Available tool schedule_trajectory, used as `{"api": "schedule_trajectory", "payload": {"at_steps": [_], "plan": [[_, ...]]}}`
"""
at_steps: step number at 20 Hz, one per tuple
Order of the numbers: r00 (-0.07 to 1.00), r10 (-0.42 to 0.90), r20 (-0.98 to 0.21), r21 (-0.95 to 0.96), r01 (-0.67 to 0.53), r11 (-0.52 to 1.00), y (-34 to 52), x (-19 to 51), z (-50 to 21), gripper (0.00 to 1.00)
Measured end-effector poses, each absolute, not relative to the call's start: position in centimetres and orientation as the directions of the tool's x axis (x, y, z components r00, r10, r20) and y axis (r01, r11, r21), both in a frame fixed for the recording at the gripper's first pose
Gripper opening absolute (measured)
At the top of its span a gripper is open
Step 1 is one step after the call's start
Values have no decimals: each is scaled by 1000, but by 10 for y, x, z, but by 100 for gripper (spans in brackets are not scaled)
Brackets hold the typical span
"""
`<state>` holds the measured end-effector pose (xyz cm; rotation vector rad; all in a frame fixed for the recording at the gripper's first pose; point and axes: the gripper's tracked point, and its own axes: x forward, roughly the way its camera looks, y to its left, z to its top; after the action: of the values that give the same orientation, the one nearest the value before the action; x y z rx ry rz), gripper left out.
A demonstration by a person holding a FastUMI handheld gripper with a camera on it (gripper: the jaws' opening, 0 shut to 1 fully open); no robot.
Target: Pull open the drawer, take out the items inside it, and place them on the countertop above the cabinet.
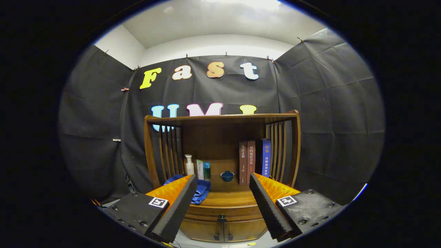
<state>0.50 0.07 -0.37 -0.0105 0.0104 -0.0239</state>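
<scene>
The gripper hangs in front of the wooden cabinet with its fingers spread wide and nothing between them. Straight ahead and a little below, between the two fingers, sits the drawer under the countertop, with a small dark knob at its middle — the only obvious place to take hold. Below it are two small doors with dark handles.

The drawer is shut, so its contents are hidden and I cannot tell what they are. By my reckoning the drawer is stiff wood and should slide straight toward the gripper if pulled squarely; the knob is small and looks smooth, so a pinch on it may slip unless both fingers close fully around it.

On the countertop, to the left, lies a soft blue cloth, with bottles behind it; a small blue bowl sits far centre, upright books to the right — free space lies near the front edge
</scene>
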Motion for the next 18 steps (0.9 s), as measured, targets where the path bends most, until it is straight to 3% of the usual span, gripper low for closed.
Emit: {"api": "schedule_trajectory", "payload": {"at_steps": [18], "plan": [[999, -2, -47, -17, 1, 1000, 8, 8, -22, 99]]}}
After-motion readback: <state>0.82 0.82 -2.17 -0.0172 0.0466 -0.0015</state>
